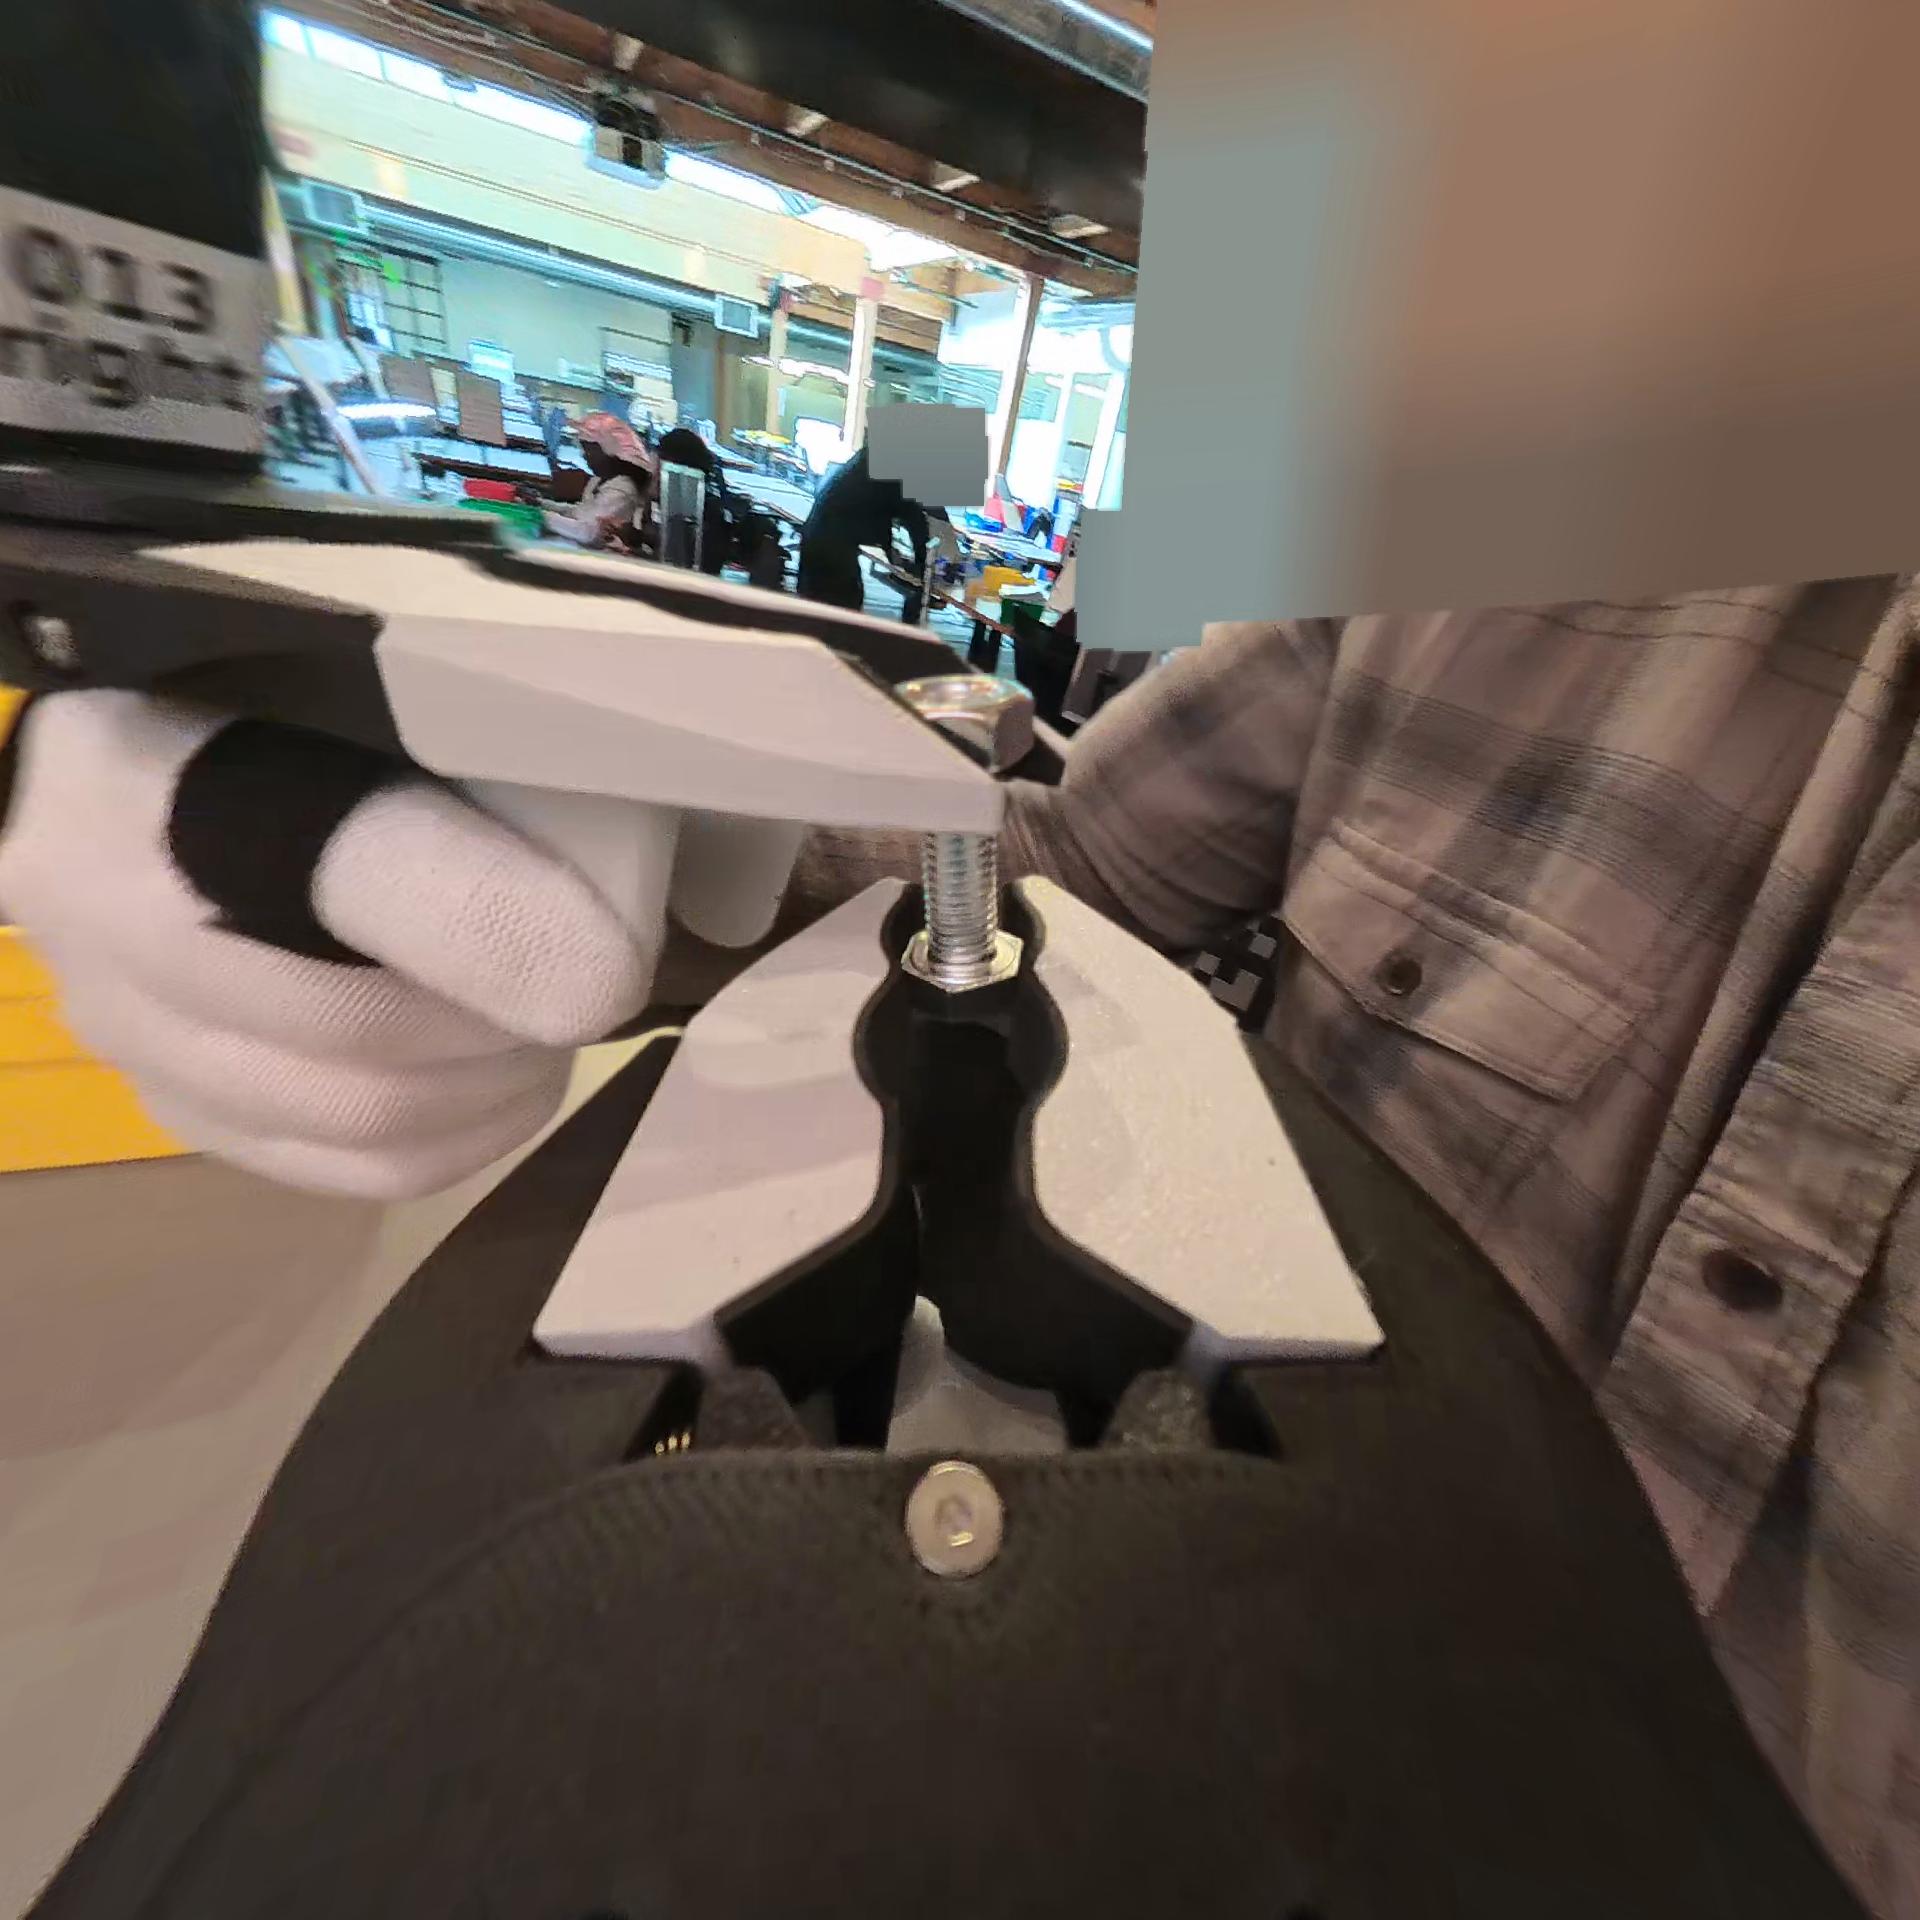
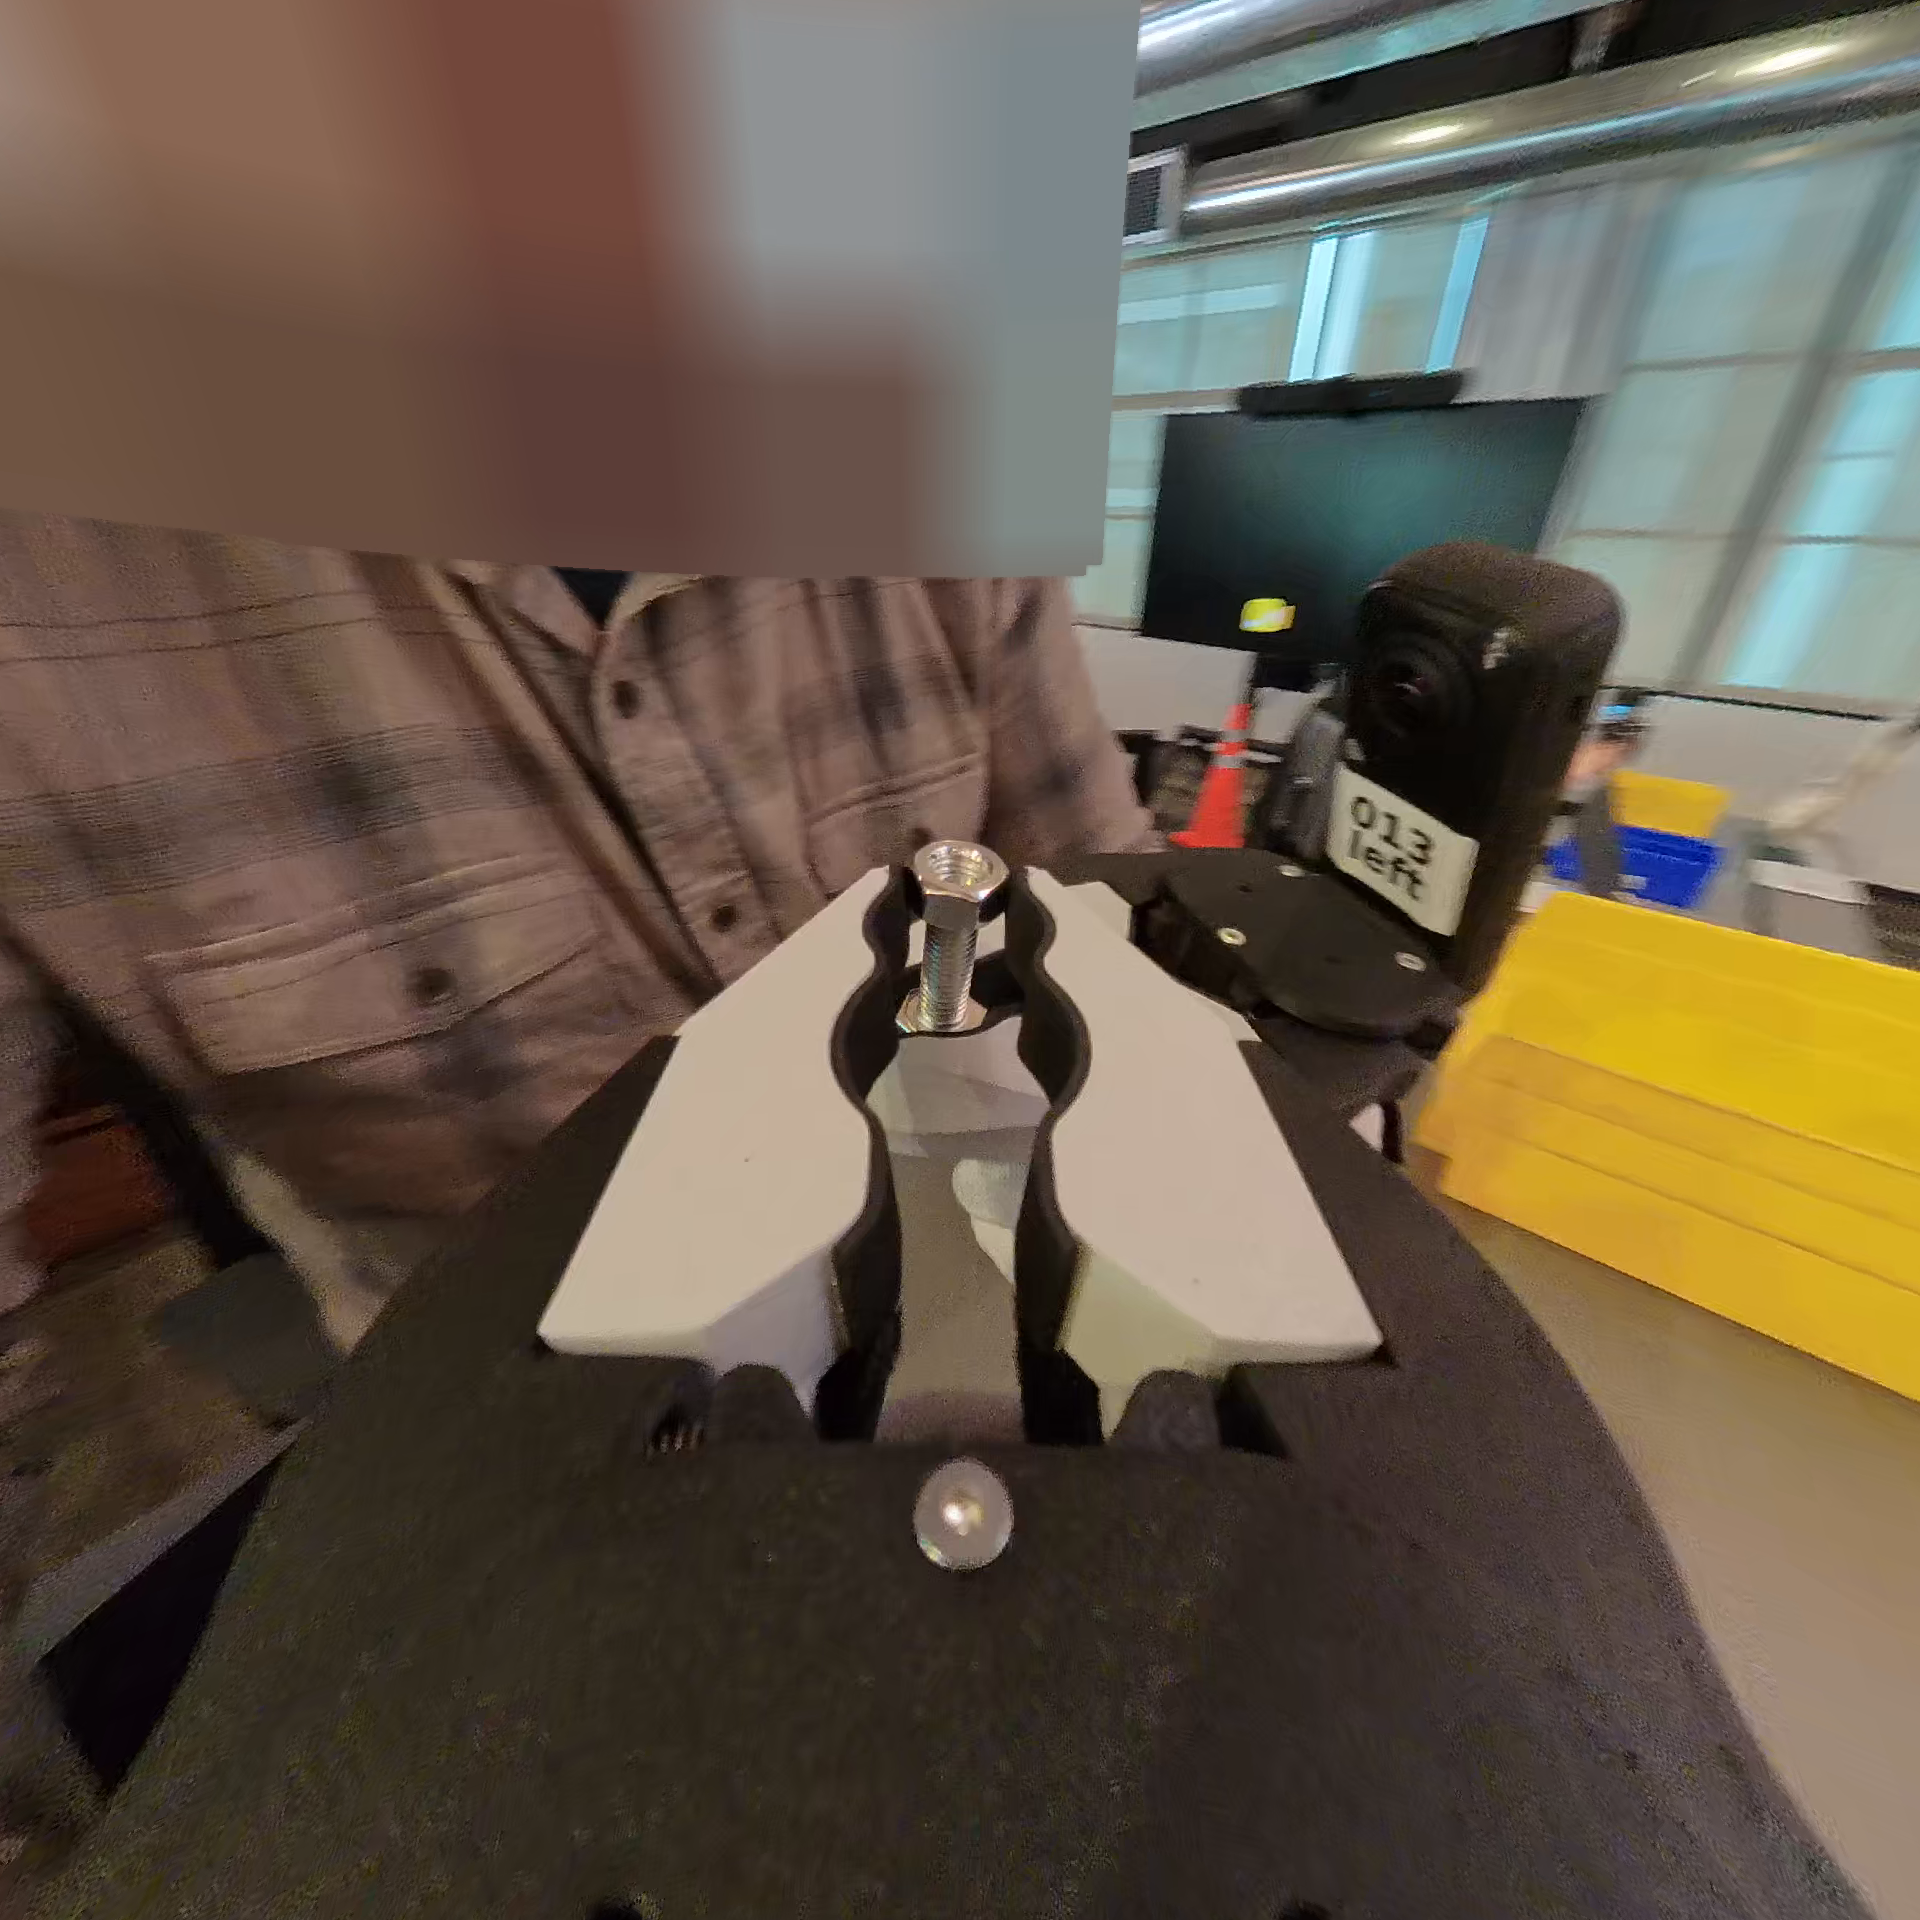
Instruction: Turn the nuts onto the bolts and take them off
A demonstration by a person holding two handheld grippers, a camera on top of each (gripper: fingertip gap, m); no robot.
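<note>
A silver bolt (image 1: 960, 894) stands upright in the air. My left gripper (image 1: 961, 982) is shut on its hex head (image 1: 962, 961) at the bottom. My right gripper (image 1: 982, 753) reaches in from the left and is shut on a silver hex nut (image 1: 975, 715) at the bolt's top end. In the right wrist view my right gripper (image 2: 956, 899) pinches the nut (image 2: 956, 881) between its fingertips. The nut's threaded hole is open from above, and the bolt's thread (image 2: 945, 961) and head (image 2: 938, 1016) hang below it. The left gripper's black body (image 2: 1299, 935) lies to the right.
A person in a grey plaid shirt (image 1: 1558, 935) is close behind the bolt. A white-gloved hand (image 1: 343, 956) holds the right gripper. Yellow bins (image 2: 1662, 1122) stand on the grey table (image 2: 1714, 1558) at the right. A dark screen (image 2: 1351, 520) and an orange cone (image 2: 1221, 779) are farther back. Left tips to right tips: about 5 cm.
</note>
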